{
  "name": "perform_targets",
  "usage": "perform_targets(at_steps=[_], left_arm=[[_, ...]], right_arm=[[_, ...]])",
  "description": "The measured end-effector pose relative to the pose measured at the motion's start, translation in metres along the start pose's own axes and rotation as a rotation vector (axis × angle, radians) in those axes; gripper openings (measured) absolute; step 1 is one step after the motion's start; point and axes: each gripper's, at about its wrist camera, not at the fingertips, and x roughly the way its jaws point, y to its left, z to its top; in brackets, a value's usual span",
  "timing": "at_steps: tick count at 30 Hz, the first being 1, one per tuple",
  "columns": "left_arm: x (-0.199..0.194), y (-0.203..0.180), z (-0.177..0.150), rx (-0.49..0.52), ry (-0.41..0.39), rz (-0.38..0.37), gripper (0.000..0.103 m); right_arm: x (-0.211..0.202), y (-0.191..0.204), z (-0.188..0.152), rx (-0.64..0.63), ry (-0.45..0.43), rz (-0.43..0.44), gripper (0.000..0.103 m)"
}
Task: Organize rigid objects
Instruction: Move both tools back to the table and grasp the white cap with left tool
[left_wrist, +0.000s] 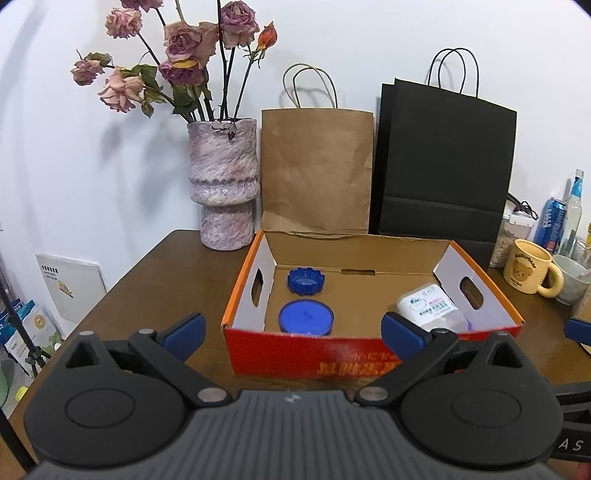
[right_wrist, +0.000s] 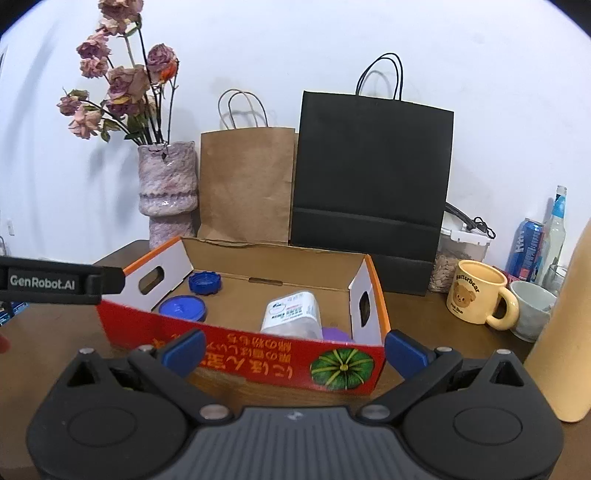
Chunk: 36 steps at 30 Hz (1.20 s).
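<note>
A red and orange cardboard box (left_wrist: 332, 356) (right_wrist: 258, 363) stands open on the brown table. Inside lie a blue ridged cap (left_wrist: 305, 281) (right_wrist: 204, 283), a blue round lid (left_wrist: 306, 316) (right_wrist: 183, 308), a white labelled container (left_wrist: 430, 304) (right_wrist: 291, 314) on its side, and a purple thing (right_wrist: 334, 334) partly hidden by the front wall. My left gripper (left_wrist: 293, 334) is open and empty in front of the box. My right gripper (right_wrist: 293, 349) is open and empty in front of the box.
A pink vase of dried roses (left_wrist: 223, 184) (right_wrist: 168, 192), a brown paper bag (left_wrist: 316, 170) (right_wrist: 245, 182) and a black paper bag (left_wrist: 445, 162) (right_wrist: 371, 173) stand behind the box. A yellow bear mug (left_wrist: 530, 271) (right_wrist: 476, 295), grey cup, can, bottle and tan cylinder (right_wrist: 563, 332) crowd the right.
</note>
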Motion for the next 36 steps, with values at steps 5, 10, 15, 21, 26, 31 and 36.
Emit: perform_targets(at_steps=[5, 10, 15, 21, 26, 31, 36], left_arm=[[-0.022, 0.002, -0.013, -0.003, 0.0, -0.005, 0.103], [-0.044, 0.004, -0.029, -0.001, 0.012, -0.016, 0.103], [-0.065, 0.01, -0.049, 0.0, 0.023, -0.019, 0.103], [-0.083, 0.018, -0.073, 0.01, 0.055, -0.014, 0.103], [-0.094, 0.019, -0.093, 0.034, 0.089, -0.013, 0.103], [-0.102, 0.017, -0.114, 0.069, 0.127, -0.02, 0.103], [-0.105, 0.014, -0.132, 0.093, 0.165, -0.038, 0.103]], right_arm=[[-0.023, 0.0, -0.015, 0.011, 0.004, 0.005, 0.103], [-0.045, 0.0, -0.029, 0.017, 0.007, 0.007, 0.103], [-0.066, 0.001, -0.045, 0.017, 0.014, 0.005, 0.103], [-0.088, 0.003, -0.064, 0.007, 0.03, -0.002, 0.103], [-0.102, 0.004, -0.079, -0.002, 0.047, -0.001, 0.103], [-0.111, 0.005, -0.091, -0.008, 0.069, -0.001, 0.103], [-0.116, 0.005, -0.101, -0.007, 0.089, -0.002, 0.103]])
